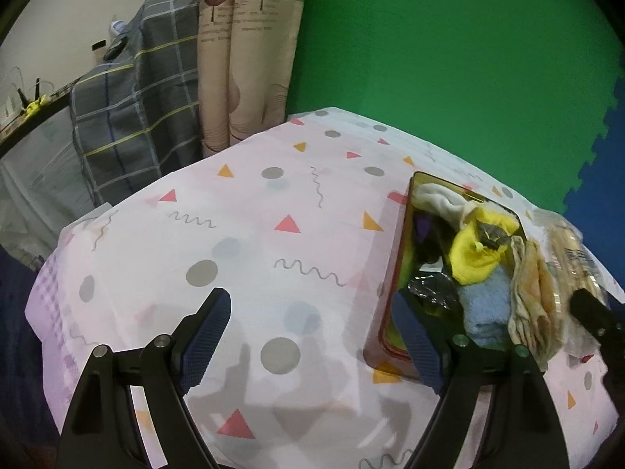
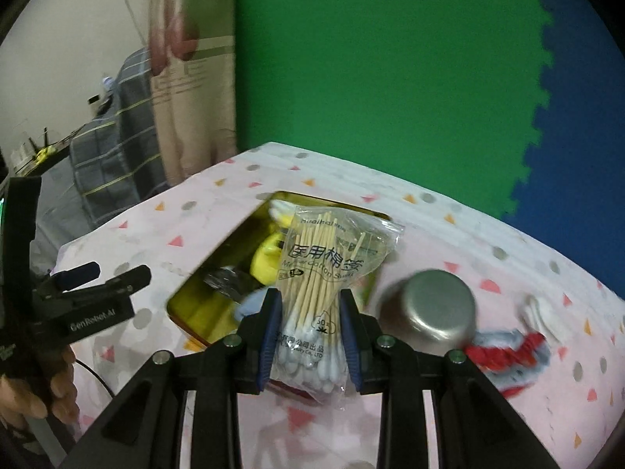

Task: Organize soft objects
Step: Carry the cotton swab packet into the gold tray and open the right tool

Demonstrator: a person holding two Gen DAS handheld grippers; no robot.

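Observation:
My right gripper (image 2: 310,312) is shut on a clear bag of cotton swabs (image 2: 316,273) and holds it upright just above the near edge of a yellow box (image 2: 183,312). The box (image 1: 394,273) holds a yellow cloth (image 1: 474,254), a blue towel (image 1: 488,308), a beige cloth (image 1: 531,293) and a white cloth (image 1: 433,197). My left gripper (image 1: 312,312) hangs open over the pink patterned sheet (image 1: 254,215), left of the box, with nothing between its fingers. It also shows at the left of the right wrist view as the left gripper (image 2: 105,273), held by a hand (image 2: 50,387).
An upturned metal bowl (image 2: 429,308) stands right of the box. Beside it lie a red, white and blue knitted piece (image 2: 508,351) and a small white item (image 2: 543,312). A green and blue foam wall stands behind the table. A plaid cloth (image 1: 133,109) hangs at the left.

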